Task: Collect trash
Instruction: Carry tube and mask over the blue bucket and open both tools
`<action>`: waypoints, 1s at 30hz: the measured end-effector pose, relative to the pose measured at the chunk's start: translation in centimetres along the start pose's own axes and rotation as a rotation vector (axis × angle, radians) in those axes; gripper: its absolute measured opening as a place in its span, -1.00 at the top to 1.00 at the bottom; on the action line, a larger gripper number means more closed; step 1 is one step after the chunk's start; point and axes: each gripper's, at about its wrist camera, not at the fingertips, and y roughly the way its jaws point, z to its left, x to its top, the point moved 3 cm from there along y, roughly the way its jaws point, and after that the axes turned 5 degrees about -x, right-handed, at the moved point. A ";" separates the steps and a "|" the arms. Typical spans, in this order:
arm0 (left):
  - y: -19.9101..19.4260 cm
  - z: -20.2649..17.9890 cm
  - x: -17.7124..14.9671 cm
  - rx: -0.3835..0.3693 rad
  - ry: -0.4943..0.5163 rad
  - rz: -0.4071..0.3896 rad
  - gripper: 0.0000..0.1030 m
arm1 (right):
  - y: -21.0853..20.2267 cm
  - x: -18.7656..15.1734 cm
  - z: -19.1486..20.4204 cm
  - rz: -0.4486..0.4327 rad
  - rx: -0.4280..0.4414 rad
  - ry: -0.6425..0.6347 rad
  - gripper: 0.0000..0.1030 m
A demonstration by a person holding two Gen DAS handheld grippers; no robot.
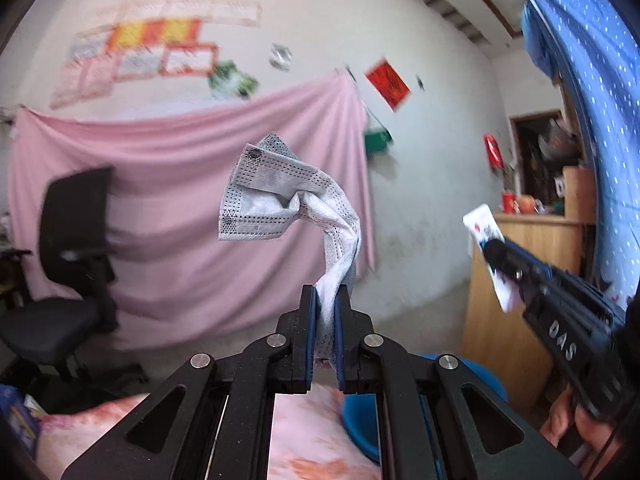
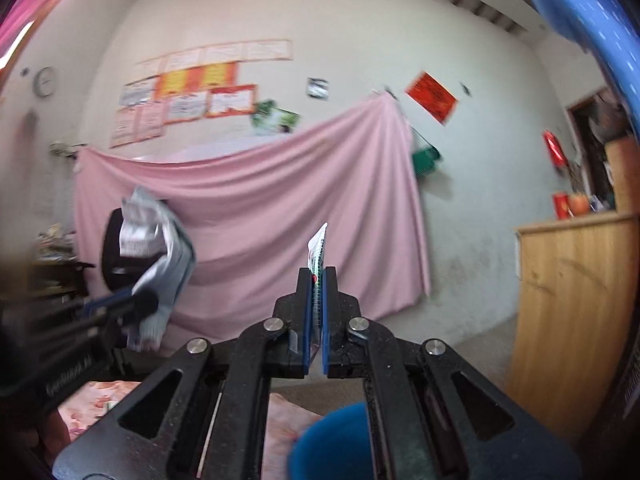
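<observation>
My left gripper [image 1: 325, 294] is shut on a crumpled grey-white face mask [image 1: 272, 200] that stands up above the fingers, held in the air. In the right wrist view the same mask [image 2: 154, 248] shows at the left, in the left gripper [image 2: 140, 304]. My right gripper [image 2: 318, 274] is shut on a thin white printed wrapper [image 2: 319, 246], seen edge-on. From the left wrist view that wrapper [image 1: 486, 236] sticks out of the right gripper [image 1: 498, 254] at the right. A blue bin [image 2: 332, 440] sits low beneath the right gripper, with its rim [image 1: 480, 376] partly hidden by the fingers.
A pink floral cloth [image 1: 304, 432] covers the surface below. A black office chair [image 1: 68, 248] stands at the left before a hanging pink sheet [image 1: 168, 220]. A wooden cabinet [image 2: 576, 308] is at the right, and blue dotted fabric [image 1: 592, 80] hangs at the upper right.
</observation>
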 end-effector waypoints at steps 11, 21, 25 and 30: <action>9.6 -3.1 -2.8 -0.158 -0.158 0.365 0.88 | 4.4 -3.9 -6.2 0.272 -0.101 0.127 0.47; 12.9 -3.5 -4.5 -0.202 -0.229 0.514 0.87 | 6.3 -7.5 -8.8 0.424 -0.120 0.166 0.45; 13.6 -2.9 -5.1 -0.201 -0.275 0.551 0.71 | 6.9 -8.0 -9.0 0.454 -0.118 0.175 0.42; 13.6 -1.7 -5.5 -0.201 -0.328 0.558 0.25 | 7.2 -8.4 -9.1 0.473 -0.115 0.178 0.39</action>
